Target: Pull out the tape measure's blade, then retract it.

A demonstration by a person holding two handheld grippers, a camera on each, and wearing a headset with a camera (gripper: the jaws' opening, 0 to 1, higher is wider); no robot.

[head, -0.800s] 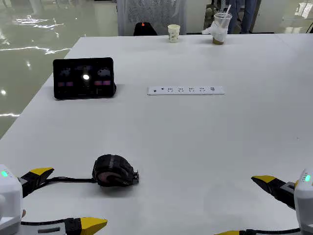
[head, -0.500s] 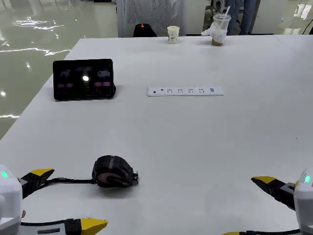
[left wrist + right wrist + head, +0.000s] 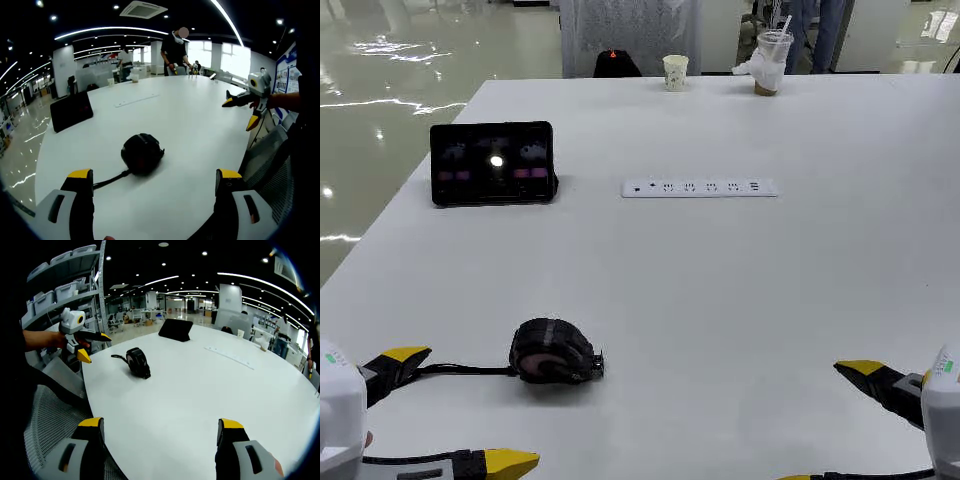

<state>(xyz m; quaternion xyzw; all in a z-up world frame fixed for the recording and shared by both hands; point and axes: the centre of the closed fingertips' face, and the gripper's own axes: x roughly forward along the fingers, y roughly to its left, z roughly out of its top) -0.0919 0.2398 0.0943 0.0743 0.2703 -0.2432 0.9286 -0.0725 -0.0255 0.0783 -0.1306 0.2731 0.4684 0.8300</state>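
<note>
The left gripper (image 3: 458,408) and the right gripper (image 3: 827,424) look alike. Each has a chunky white plastic body with a small green light, black jaws capped in bright yellow, and a thin black cable along the lower jaw.

White table (image 3: 800,300): tape measure (image 3: 555,352), tablet (image 3: 492,162), power strip (image 3: 700,186), paper cup (image 3: 675,70), plastic cup (image 3: 772,58).

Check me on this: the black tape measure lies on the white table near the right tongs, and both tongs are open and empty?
Not quite: the head view shows the tape measure lying near the left tongs, far from the right tongs. The rest holds: white table, both tongs open and empty.
</note>
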